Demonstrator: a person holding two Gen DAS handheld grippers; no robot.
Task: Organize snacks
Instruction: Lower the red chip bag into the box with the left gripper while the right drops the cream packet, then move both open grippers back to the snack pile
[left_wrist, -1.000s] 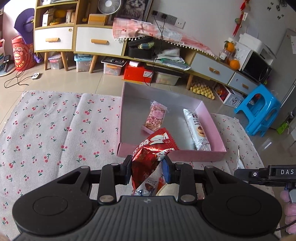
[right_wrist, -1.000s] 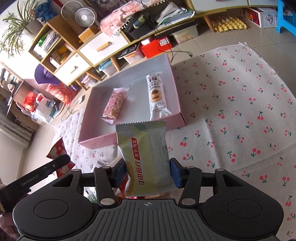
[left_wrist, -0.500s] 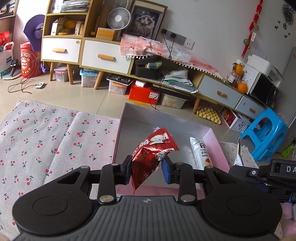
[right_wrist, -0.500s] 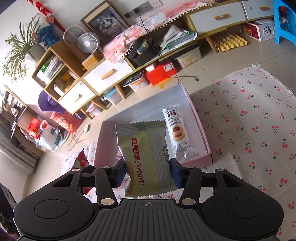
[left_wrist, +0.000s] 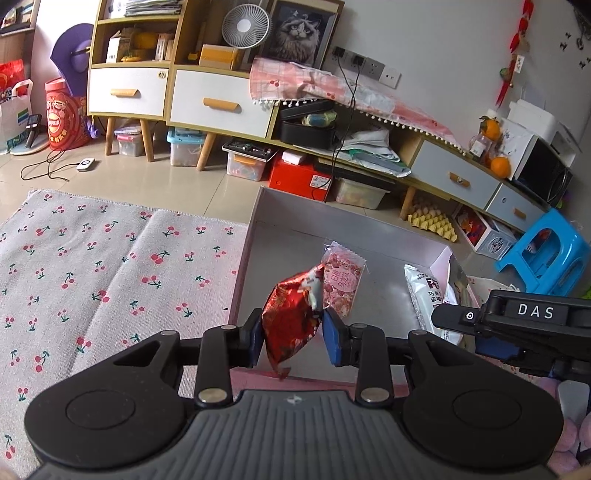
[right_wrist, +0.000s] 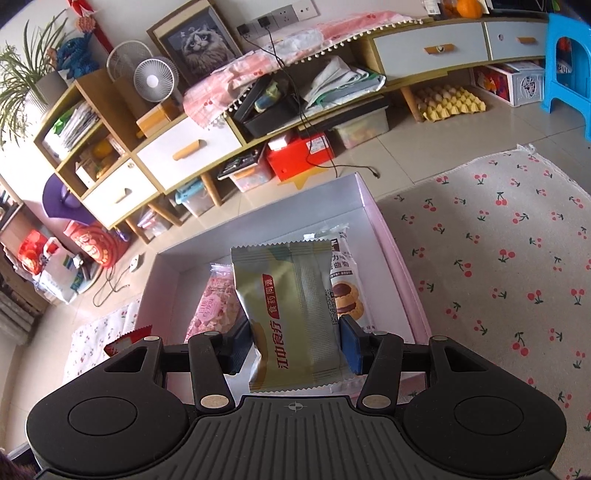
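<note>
Left hand-held gripper (left_wrist: 293, 334): clenched on a red foil snack packet (left_wrist: 291, 321), blue pads pressing its two sides; packet held upright above the near wall of the pink box (left_wrist: 373, 236). Right hand-held gripper (right_wrist: 293, 347): grasping a pale green snack packet (right_wrist: 291, 314) with red lettering, held over the near end of the same box. Inside the box, left wrist view: a pink-speckled snack bar (left_wrist: 343, 278) at 12 o'clock from the red packet, just behind it; a white cookie packet (left_wrist: 424, 295) at 3 o'clock, near the right wall. The box rests on a cherry-print cloth (left_wrist: 110, 266); the cloth extends to 9 o'clock. At 12 o'clock beyond the box: a low cabinet (left_wrist: 218, 107) with white drawers.
</note>
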